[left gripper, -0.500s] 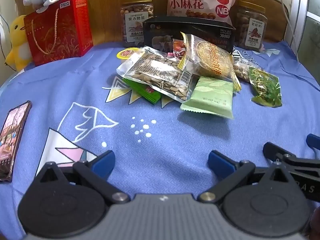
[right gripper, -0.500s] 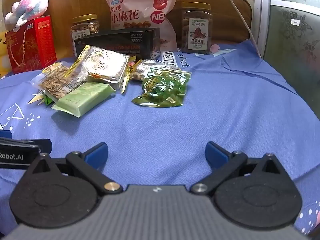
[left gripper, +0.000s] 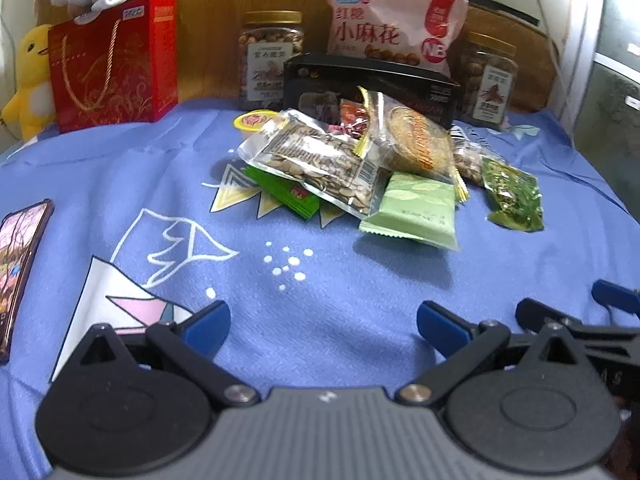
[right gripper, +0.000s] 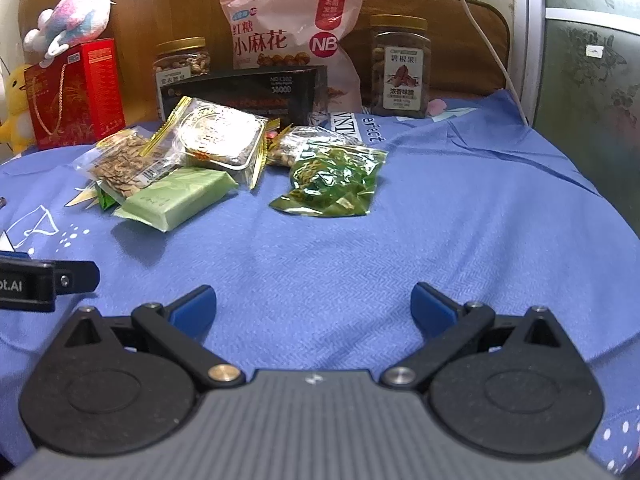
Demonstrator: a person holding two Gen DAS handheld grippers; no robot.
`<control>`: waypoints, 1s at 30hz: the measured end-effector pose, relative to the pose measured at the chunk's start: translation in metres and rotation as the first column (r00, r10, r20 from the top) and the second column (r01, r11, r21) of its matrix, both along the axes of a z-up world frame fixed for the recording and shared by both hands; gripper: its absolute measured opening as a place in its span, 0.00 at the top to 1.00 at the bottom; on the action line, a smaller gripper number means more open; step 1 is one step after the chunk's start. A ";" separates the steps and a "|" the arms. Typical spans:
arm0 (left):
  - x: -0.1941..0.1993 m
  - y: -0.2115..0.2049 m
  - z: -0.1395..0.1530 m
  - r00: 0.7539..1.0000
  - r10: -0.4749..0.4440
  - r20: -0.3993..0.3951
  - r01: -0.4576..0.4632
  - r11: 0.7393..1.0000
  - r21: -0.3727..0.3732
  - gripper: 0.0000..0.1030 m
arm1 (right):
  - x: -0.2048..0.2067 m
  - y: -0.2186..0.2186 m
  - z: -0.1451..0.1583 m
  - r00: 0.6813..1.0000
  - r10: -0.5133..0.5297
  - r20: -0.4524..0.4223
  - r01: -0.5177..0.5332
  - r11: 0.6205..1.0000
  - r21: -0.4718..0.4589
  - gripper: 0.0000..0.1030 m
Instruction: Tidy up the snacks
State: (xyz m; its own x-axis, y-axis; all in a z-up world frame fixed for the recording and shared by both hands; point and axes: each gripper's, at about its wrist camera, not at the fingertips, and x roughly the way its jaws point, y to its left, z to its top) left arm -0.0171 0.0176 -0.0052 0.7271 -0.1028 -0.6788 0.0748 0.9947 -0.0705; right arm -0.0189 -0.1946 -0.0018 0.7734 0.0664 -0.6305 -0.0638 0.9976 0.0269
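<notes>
A pile of small snack packets lies mid-table on the blue cloth (left gripper: pixel 320 288): a clear seed bag (left gripper: pixel 316 160), a pale green bar (left gripper: pixel 416 212), a gold-edged cake pack (left gripper: pixel 416 140), a dark green flat packet (left gripper: pixel 288 192) and a green pea bag (left gripper: pixel 514 196). In the right wrist view the pea bag (right gripper: pixel 332 184) and the pale green bar (right gripper: pixel 176 198) lie nearest. My left gripper (left gripper: pixel 322 326) is open and empty, low over the cloth in front of the pile. My right gripper (right gripper: pixel 312 306) is open and empty, to the right of the left one.
At the back stand a black box (left gripper: pixel 372 88), a pink snack bag (left gripper: pixel 392 36), two nut jars (left gripper: pixel 272 56) (left gripper: pixel 488 76) and a red gift bag (left gripper: pixel 116 64) with plush toys. A phone (left gripper: pixel 20 256) lies at the left edge.
Both grippers have shifted very slightly; the scene is otherwise the same. Nothing was taken hold of.
</notes>
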 end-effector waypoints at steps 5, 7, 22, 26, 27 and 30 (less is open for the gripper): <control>-0.005 0.009 0.002 0.999 -0.042 0.013 0.042 0.999 -0.028 0.00 | -0.001 0.004 -0.001 1.000 0.012 0.012 -0.012 1.000 -0.009 0.00; -0.008 0.013 0.003 0.999 -0.043 0.027 0.044 0.998 -0.054 0.00 | -0.001 0.005 -0.001 1.000 0.021 0.011 -0.021 1.000 -0.009 0.00; -0.012 0.036 0.025 0.989 0.055 0.136 -0.046 0.997 -0.063 0.00 | 0.020 0.016 0.014 0.995 0.092 -0.034 -0.094 0.995 -0.033 0.00; -0.009 0.041 0.026 0.990 0.072 0.123 -0.064 0.996 -0.067 0.00 | 0.029 0.011 0.016 0.992 0.110 -0.056 -0.111 0.994 -0.014 0.00; -0.009 0.042 0.028 0.989 0.078 0.127 -0.070 0.996 -0.064 0.00 | 0.030 0.011 0.017 0.992 0.111 -0.054 -0.112 0.994 -0.013 0.00; -0.007 0.046 0.031 0.987 0.089 0.137 -0.082 0.995 -0.056 0.00 | 0.034 0.008 0.021 0.993 0.115 -0.040 -0.116 0.993 -0.009 0.00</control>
